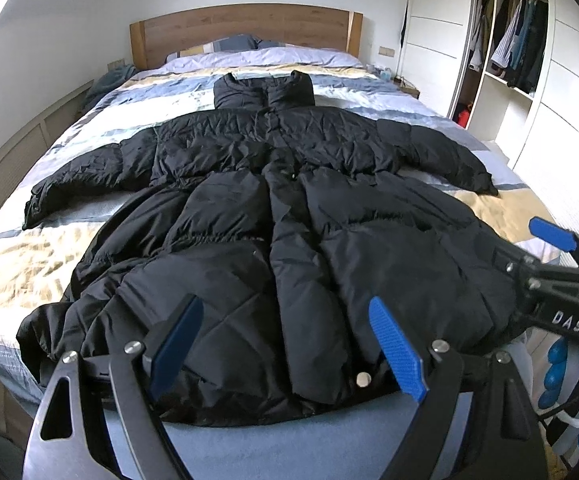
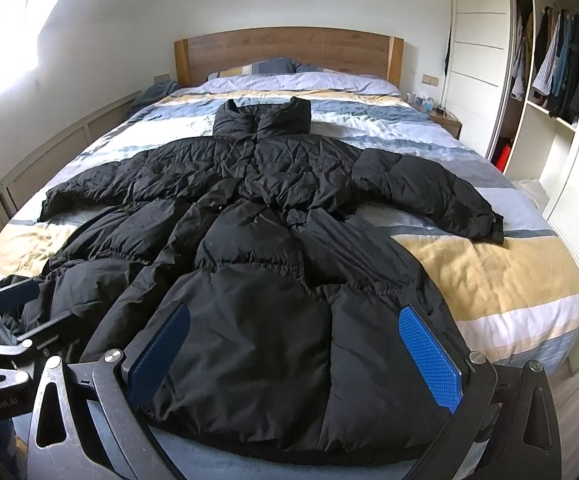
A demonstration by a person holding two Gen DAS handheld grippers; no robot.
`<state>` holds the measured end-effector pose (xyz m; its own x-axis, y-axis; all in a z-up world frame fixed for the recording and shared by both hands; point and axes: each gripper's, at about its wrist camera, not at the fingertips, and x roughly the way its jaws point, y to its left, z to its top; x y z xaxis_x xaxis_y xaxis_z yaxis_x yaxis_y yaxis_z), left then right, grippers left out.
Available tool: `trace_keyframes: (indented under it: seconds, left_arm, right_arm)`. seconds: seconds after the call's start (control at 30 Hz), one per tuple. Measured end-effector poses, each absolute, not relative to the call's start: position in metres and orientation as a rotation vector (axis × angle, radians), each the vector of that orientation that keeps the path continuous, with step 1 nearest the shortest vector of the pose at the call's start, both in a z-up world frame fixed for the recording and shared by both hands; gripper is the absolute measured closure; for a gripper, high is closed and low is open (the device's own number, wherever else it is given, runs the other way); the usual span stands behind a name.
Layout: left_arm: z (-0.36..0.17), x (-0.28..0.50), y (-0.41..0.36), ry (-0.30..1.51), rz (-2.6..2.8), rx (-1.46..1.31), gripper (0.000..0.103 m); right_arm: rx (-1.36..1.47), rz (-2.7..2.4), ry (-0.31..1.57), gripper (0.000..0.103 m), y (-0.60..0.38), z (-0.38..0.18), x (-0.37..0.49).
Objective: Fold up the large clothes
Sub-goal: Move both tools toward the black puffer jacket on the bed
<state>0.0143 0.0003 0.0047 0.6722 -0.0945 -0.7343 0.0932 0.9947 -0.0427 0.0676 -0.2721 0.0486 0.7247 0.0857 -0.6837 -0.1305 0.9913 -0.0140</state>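
Observation:
A long black puffer coat (image 1: 273,208) (image 2: 257,240) lies front-up and spread flat on the bed, collar toward the headboard, both sleeves stretched out sideways. My left gripper (image 1: 285,316) hovers open over the coat's hem at the left half, nothing between its blue pads. My right gripper (image 2: 295,326) is open too, above the hem's right half, also holding nothing. In the left wrist view the right gripper (image 1: 545,240) shows at the right edge. In the right wrist view the left gripper's fingers (image 2: 13,294) show at the left edge.
The bed (image 2: 501,280) has a striped blue, white and yellow cover and a wooden headboard (image 1: 245,28). An open wardrobe (image 1: 517,48) with hanging clothes stands to the right. Low cabinets (image 2: 41,164) line the left wall. A nightstand (image 2: 443,120) sits beside the bed.

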Motion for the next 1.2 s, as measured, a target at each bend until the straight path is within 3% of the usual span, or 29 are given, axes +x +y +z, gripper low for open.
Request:
trace_keyframes:
  seconds: [0.47, 1.2]
  left_arm:
    - [0.027, 0.029, 0.013, 0.798, -0.021, 0.026, 0.018]
    - [0.055, 0.116, 0.059, 0.751, 0.133, 0.013, 0.018]
  right_arm:
    - [-0.052, 0.131, 0.69, 0.0, -0.277, 0.079, 0.09]
    - [-0.031, 0.151, 0.607, 0.0, -0.269, 0.119, 0.184]
